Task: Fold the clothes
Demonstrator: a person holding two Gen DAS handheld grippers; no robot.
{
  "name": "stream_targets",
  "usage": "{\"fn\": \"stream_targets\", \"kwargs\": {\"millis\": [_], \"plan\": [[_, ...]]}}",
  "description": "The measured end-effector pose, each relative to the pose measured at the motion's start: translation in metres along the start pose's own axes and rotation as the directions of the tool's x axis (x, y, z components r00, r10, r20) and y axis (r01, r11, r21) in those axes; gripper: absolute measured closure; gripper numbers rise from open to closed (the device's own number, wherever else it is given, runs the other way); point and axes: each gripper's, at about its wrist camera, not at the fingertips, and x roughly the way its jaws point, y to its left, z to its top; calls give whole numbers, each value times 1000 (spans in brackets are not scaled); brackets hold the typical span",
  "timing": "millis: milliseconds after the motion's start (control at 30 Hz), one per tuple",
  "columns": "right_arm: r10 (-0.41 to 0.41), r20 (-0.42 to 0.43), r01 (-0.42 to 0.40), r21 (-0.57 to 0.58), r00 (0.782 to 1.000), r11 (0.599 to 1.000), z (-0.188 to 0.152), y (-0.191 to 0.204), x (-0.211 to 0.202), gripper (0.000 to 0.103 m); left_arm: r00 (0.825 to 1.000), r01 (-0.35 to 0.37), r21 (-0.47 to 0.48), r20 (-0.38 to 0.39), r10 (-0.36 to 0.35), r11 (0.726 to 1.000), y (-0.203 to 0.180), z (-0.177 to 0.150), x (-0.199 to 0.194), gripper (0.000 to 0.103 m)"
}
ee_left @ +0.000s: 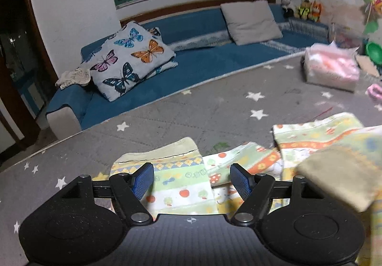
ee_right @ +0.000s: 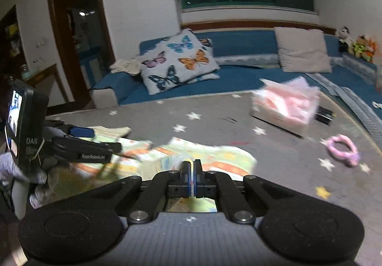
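Observation:
A child's patterned garment [ee_left: 181,182], pale green and yellow with orange bands, lies on the grey star-print table [ee_left: 167,120]. My left gripper [ee_left: 192,178] is open, its blue pads either side of a cuffed leg or sleeve, just above the cloth. A raised fold of the garment with a beige cuff [ee_left: 339,175] hangs at the right. My right gripper [ee_right: 192,171] is shut on an edge of the same garment [ee_right: 214,158] and holds it lifted. The left gripper [ee_right: 81,133] shows at the left of the right wrist view.
A pink tissue box [ee_right: 286,105] stands on the table's far right, with a pink ring toy [ee_right: 342,150] and a small black object [ee_right: 323,114] nearby. A blue sofa [ee_left: 203,62] with a butterfly cushion [ee_left: 129,60] and a grey cushion lies beyond the table edge.

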Motion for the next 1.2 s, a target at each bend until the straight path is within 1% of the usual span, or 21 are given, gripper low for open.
{"fn": "stream_targets", "kwargs": {"millis": [33, 67, 100, 133, 167, 200, 233, 267, 333, 433, 467, 567, 667, 767, 867, 967, 1100, 1200], "plan": [[-9, -6, 10, 11, 1000, 1000, -2, -5, -1, 102, 1000, -4, -7, -15, 4, 1000, 2, -1, 4, 35], [-19, -13, 19, 22, 1000, 1000, -5, -10, -1, 102, 1000, -8, -19, -29, 8, 1000, 6, -3, 8, 47], [-31, -19, 32, 36, 999, 999, -9, -16, -3, 102, 999, -1, -34, -32, 0, 999, 10, -4, 10, 55], [-38, -22, 39, 46, 999, 998, -11, -19, -3, 102, 999, 12, -50, -29, -13, 999, 15, -6, 9, 61], [-45, -24, 46, 61, 999, 997, -15, -24, -6, 102, 999, 22, -65, -27, -24, 998, 20, -8, 6, 79], [-48, -26, 50, 76, 999, 996, -18, -29, -8, 102, 999, 31, -78, -27, -33, 996, 25, -10, 3, 88], [-52, -26, 54, 91, 998, 994, -21, -33, -10, 102, 999, 34, -89, -23, -36, 995, 30, -12, 0, 90], [-58, -24, 60, 104, 998, 993, -24, -35, -14, 102, 999, 32, -100, -13, -33, 994, 36, -14, -6, 95], [-67, -16, 69, 125, 998, 990, -29, -40, -20, 102, 1000, 19, -126, 10, -17, 992, 49, -18, -19, 97], [-92, -1, 91, 160, 996, 983, -36, -47, -33, 102, 999, -6, -184, 37, 13, 983, 68, -25, -41, 98], [-100, 5, 97, 183, 995, 978, -40, -50, -41, 102, 999, -14, -207, 48, 25, 978, 76, -29, -50, 100], [-122, 10, 116, 224, 993, 968, -50, -58, -56, 102, 995, -40, -284, 78, 64, 958, 104, -44, -80, 100], [-145, -9, 142, 263, 989, 954, -62, -67, -68, 102, 988, -73, -362, 102, 117, 929, 131, -65, -113, 101], [-169, -13, 165, 297, 986, 941, -76, -73, -86, 102, 977, -109, -433, 120, 177, 895, 156, -91, -148, 101], [-182, -16, 177, 342, 983, 923, -89, -79, -101, 102, 964, -140, -505, 128, 234, 852, 179, -121, -184, 101], [-179, -39, 181, 367, 983, 912, -101, -80, -107, 102, 957, -143, -576, 128, 262, 805, 198, -155, -217, 101], [-167, -57, 176, 390, 984, 904, -112, -79, -111, 101, 947, -161, -622, 121, 297, 766, 204, -196, -257, 101], [-156, -68, 170, 388, 985, 906, -118, -74, -108, 98, 940, -178, -650, 110, 324, 738, 208, -226, -286, 101]]}}
